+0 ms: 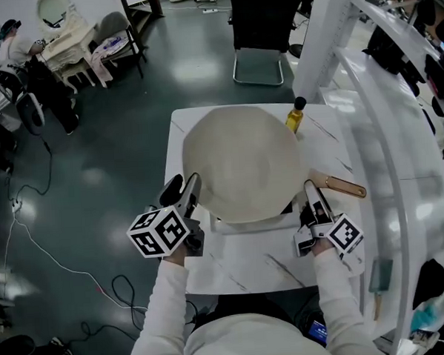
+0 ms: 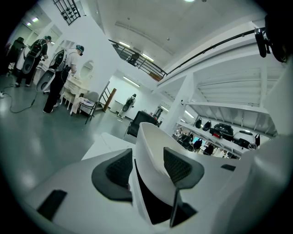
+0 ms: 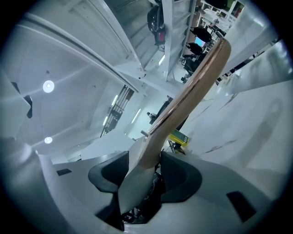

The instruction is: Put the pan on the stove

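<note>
A big cream pan (image 1: 243, 161) fills the middle of the white marble table (image 1: 249, 272). Below its near edge shows part of a white stove (image 1: 250, 225) with a dark corner; whether the pan rests on it I cannot tell. My left gripper (image 1: 184, 188) is shut on the pan's left rim. In the left gripper view the rim (image 2: 151, 141) stands pinched between my left gripper's (image 2: 149, 167) dark pads. The pan's wooden handle (image 1: 345, 186) points right. It lies between the jaws of my right gripper (image 1: 314, 194), which stand wide. In the right gripper view the handle (image 3: 192, 87) rises from that gripper (image 3: 146, 171).
A yellow oil bottle (image 1: 296, 116) with a black cap stands at the table's far right, just behind the pan. A black chair (image 1: 262, 30) is beyond the table. White shelving (image 1: 400, 171) runs along the right side. Cables lie on the floor (image 1: 96, 187) at left.
</note>
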The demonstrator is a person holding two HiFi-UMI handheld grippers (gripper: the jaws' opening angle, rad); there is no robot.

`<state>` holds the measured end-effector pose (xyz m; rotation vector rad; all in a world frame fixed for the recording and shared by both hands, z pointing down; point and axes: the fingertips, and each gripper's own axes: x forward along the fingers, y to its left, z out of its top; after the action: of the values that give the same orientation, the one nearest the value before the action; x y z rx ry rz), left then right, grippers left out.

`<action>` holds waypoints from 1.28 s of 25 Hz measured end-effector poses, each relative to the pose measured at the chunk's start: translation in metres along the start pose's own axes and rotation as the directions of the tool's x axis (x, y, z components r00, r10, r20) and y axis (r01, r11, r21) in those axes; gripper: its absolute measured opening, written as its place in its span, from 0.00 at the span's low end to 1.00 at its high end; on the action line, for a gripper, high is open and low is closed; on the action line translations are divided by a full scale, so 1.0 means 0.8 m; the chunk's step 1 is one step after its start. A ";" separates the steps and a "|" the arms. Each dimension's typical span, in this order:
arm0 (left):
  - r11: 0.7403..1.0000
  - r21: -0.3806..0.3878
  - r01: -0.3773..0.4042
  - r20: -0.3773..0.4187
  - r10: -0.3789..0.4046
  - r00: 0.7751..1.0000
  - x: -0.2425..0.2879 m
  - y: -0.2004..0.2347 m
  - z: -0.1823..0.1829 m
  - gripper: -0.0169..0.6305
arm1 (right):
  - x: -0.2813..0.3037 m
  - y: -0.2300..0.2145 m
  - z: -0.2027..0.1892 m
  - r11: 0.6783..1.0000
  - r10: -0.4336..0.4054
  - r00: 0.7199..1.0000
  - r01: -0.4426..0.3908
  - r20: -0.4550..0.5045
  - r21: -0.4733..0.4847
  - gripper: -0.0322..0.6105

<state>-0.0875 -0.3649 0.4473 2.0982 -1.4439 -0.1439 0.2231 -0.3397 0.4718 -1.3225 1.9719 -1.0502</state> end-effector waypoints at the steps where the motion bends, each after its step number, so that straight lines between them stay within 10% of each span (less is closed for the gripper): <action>1: 1.000 0.002 0.003 0.000 -0.003 1.000 -0.005 -0.001 -0.002 0.35 | -0.003 0.004 -0.004 1.000 0.005 1.000 -0.005 -0.001 0.008 0.40; 13: 0.997 0.046 0.063 0.000 -0.063 0.998 -0.075 -0.022 -0.025 0.35 | -0.067 0.045 -0.049 0.998 -0.034 0.999 0.034 -0.015 -0.054 0.40; 19: 0.992 0.100 0.074 -0.011 -0.073 0.997 -0.105 -0.033 -0.037 0.26 | -0.096 0.081 -0.060 0.971 -0.024 0.999 0.015 -0.035 -0.238 0.38; 32: 0.971 0.204 0.122 -0.003 -0.124 0.992 -0.163 -0.062 -0.047 0.13 | -0.154 0.147 -0.095 0.902 -0.051 0.998 0.029 -0.041 -0.430 0.16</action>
<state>-0.0850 -0.2225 0.4225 2.3567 -1.3839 -0.0556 0.1503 -0.1769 0.4174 -1.5785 2.3148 -0.6893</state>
